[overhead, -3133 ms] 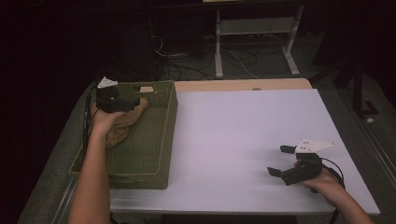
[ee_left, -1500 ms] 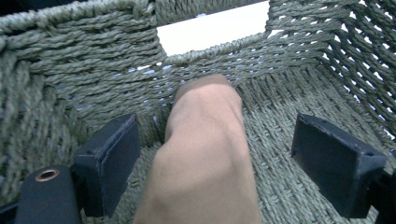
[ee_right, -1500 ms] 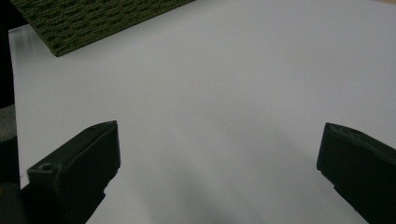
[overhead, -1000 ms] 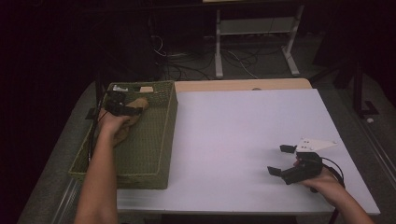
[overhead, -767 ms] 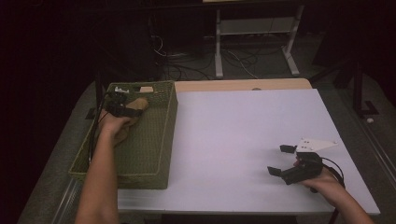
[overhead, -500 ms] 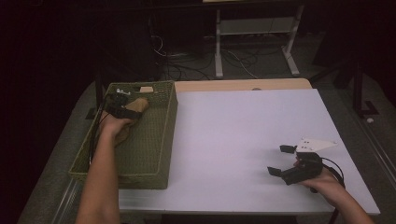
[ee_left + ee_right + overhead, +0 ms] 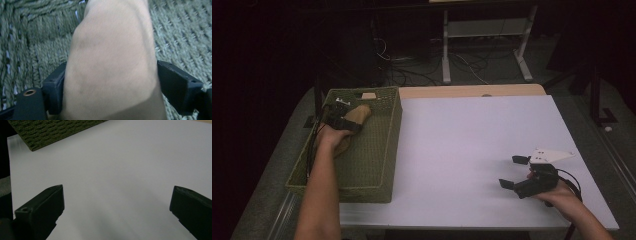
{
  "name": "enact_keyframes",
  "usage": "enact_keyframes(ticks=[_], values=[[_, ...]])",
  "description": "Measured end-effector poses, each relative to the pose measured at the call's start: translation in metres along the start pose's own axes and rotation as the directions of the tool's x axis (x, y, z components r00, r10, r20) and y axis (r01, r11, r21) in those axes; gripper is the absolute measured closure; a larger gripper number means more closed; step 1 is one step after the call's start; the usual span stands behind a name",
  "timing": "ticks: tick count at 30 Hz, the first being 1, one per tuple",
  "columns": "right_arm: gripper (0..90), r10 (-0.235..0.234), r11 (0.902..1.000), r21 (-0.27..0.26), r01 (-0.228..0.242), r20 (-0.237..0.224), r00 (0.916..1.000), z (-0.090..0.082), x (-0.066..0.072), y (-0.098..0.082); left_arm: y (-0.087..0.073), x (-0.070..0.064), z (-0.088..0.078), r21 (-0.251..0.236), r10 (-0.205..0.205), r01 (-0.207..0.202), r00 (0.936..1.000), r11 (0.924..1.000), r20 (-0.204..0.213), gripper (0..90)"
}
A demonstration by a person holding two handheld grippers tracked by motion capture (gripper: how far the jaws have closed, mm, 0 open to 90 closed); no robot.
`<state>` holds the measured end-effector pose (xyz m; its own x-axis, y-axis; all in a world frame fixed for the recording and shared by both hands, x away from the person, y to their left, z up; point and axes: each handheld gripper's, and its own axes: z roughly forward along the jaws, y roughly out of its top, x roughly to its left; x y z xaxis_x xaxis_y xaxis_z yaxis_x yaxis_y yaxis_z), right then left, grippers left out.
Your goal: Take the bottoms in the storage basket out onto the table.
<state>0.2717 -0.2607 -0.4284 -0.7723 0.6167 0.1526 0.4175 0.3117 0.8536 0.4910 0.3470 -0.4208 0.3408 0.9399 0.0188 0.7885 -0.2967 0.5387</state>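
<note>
Item 1, tan cloth (image 7: pixel 110 62): bunched fabric, lying in the far left part of my green woven basket (image 7: pixel 377 165), against the weave. In the high view I see it as a tan lump (image 7: pixel 357 114) just past my left hand.

Item 2, left gripper (image 7: pixel 110 82): down inside the basket, far end. Jaws have just been closing, w/ the cloth between them. In the left gripper view both black jaws sit flush against the sides of the fabric, which bulges up btwn them, so I read it as a wide grip on the cloth. In the high view the gripper (image 7: pixel 343 117) is at the basket's far left corner, my forearm running up along the basket from the bottom edge.

Item 3, right gripper (image 7: pixel 116 202): over the white table (image 7: pixel 472 150), near its front right corner, well apart from the basket. Jaws wide, nothing btwn them, bare tabletop under them. High view shows it (image 7: pixel 515 171) in my right hand, grey three-cornered plate on top.

Item 4, basket: on the table's left side; its near corner shows at top left of the right gripper view (image 7: pixel 50 130).
</note>
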Motion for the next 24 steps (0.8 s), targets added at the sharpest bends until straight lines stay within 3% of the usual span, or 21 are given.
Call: enact_keyframes(ticks=[4,10,16,24], values=[[0.1,0.001,1.0,-0.002,-0.001,0.004,1.0,-0.001,-0.0002,-0.0005,0.0,-0.002,0.0017,0.017,0.012,-0.012,0.9997,0.9998,-0.019,21.1],[0.1,0.001,1.0,-0.001,-0.001,0.007,1.0,-0.0028,-0.0001,-0.0014,-0.0013,-0.0001,0.0016,0.02,-0.001,0.001,0.9999,0.9998,-0.015,23.3],[0.1,0.002,1.0,-0.002,-0.002,0.007,1.0,-0.0029,-0.0005,-0.0015,-0.0026,0.0038,0.0001,0.022,-0.03,0.03,0.9996,0.9993,-0.001,33.3],[0.1,0.002,1.0,0.0,-0.002,0.001,1.0,-0.0019,0.0003,-0.001,-0.0032,0.0038,-0.0004,0.045,-0.031,0.031,0.9995,0.9985,-0.004,47.6]])
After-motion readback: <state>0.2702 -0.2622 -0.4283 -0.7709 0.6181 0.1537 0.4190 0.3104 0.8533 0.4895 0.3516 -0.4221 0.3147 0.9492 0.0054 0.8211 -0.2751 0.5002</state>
